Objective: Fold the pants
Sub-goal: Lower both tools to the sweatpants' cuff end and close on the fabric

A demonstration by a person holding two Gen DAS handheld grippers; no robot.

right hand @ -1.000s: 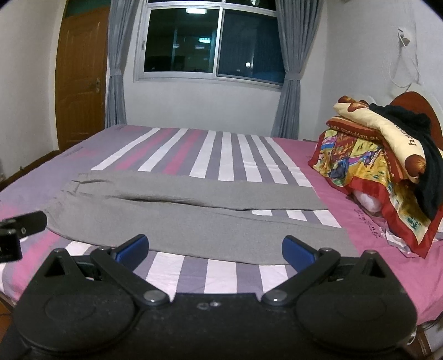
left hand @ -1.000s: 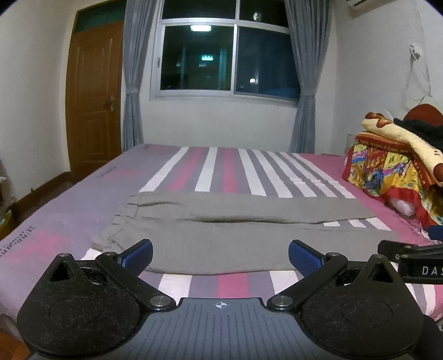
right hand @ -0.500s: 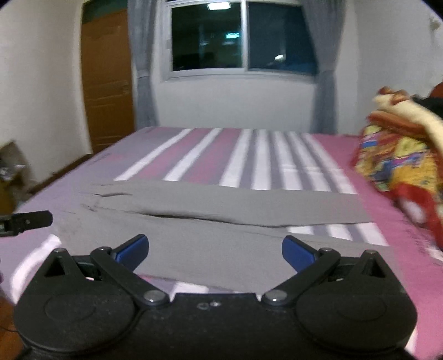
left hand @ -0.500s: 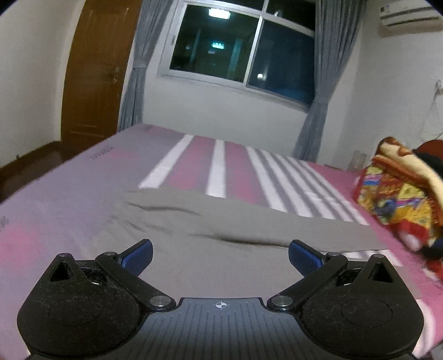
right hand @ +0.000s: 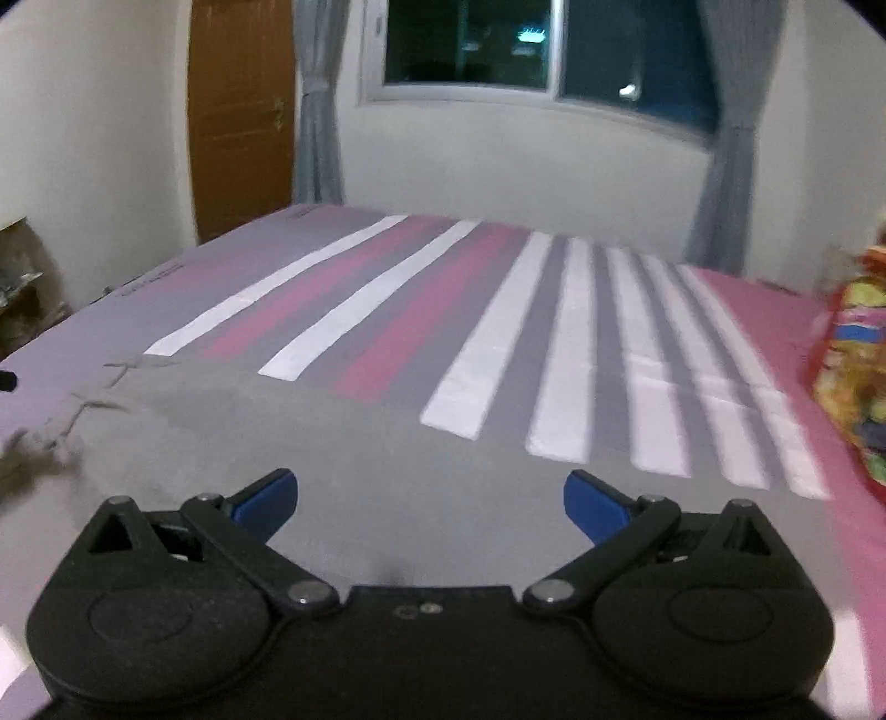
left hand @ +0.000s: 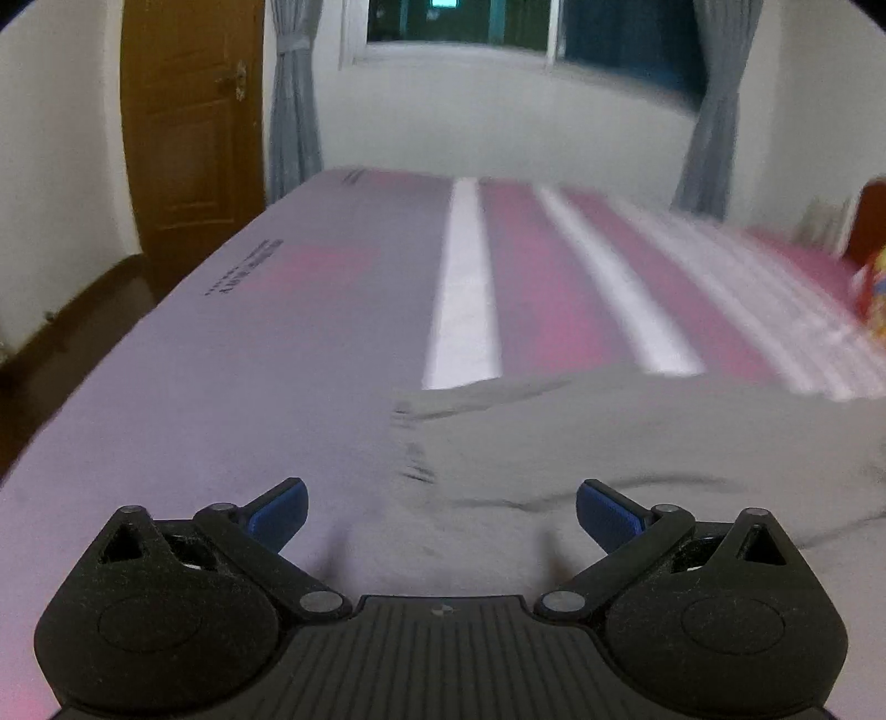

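Observation:
Grey pants (left hand: 637,443) lie flat on the striped bed, their waist end to the left. My left gripper (left hand: 440,512) is open and empty, low over the waist edge, with the left fingertip over bare sheet. In the right wrist view the pants (right hand: 360,459) fill the foreground. My right gripper (right hand: 429,501) is open and empty, low over the grey cloth further along the legs. Both views are motion-blurred.
The bed (right hand: 498,310) has a pink, grey and white striped sheet. A colourful pile of bedding (right hand: 853,387) sits at the right edge. A wooden door (left hand: 188,138) and a dark curtained window (right hand: 542,50) stand behind.
Both grippers have moved forward and down close over the pants, and leftward toward the waist end. The pants now fill the foreground. Both grippers stay open.

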